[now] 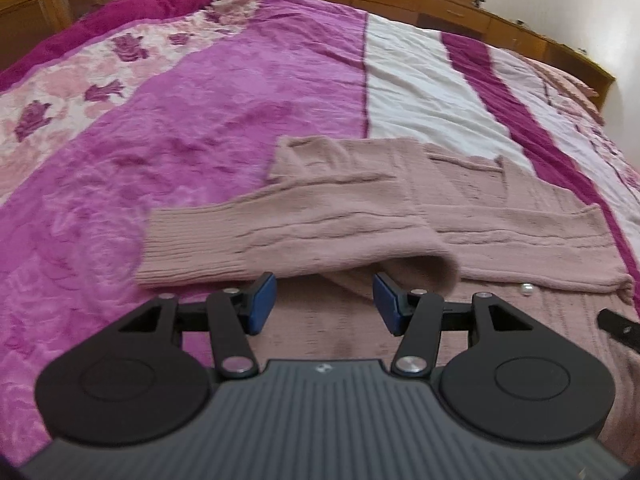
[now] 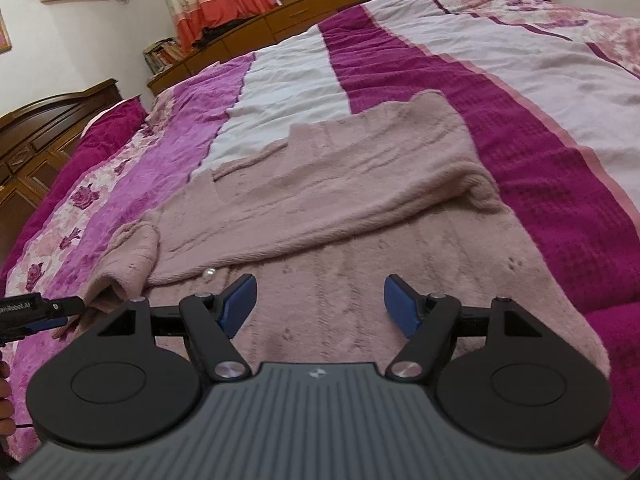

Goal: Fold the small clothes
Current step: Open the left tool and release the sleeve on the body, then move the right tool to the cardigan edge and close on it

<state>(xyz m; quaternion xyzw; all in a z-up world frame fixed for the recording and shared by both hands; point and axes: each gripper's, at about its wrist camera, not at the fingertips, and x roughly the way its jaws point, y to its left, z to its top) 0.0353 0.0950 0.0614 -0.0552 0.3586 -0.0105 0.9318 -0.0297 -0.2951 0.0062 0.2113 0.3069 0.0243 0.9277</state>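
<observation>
Left wrist view: the dusty-pink knitted cardigan [image 1: 400,216] is lying half-folded on the magenta bedspread [image 1: 200,128], both the left gripper [image 1: 324,298] and the right gripper [image 2: 320,304] hovering released, empty, just above its near hem, probably needing to pinch that hem next.

Dusty-pink ribbed sweater [image 1: 400,216]; magenta-white striped floral bedspread [image 1: 240,92].

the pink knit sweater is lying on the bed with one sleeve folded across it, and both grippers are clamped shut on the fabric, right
Not quite. The pink knit sweater does lie on the bed with a sleeve folded across it, but neither gripper is clamped. The left gripper and right gripper both stand open with nothing pinched, as each wrist view shows.
</observation>
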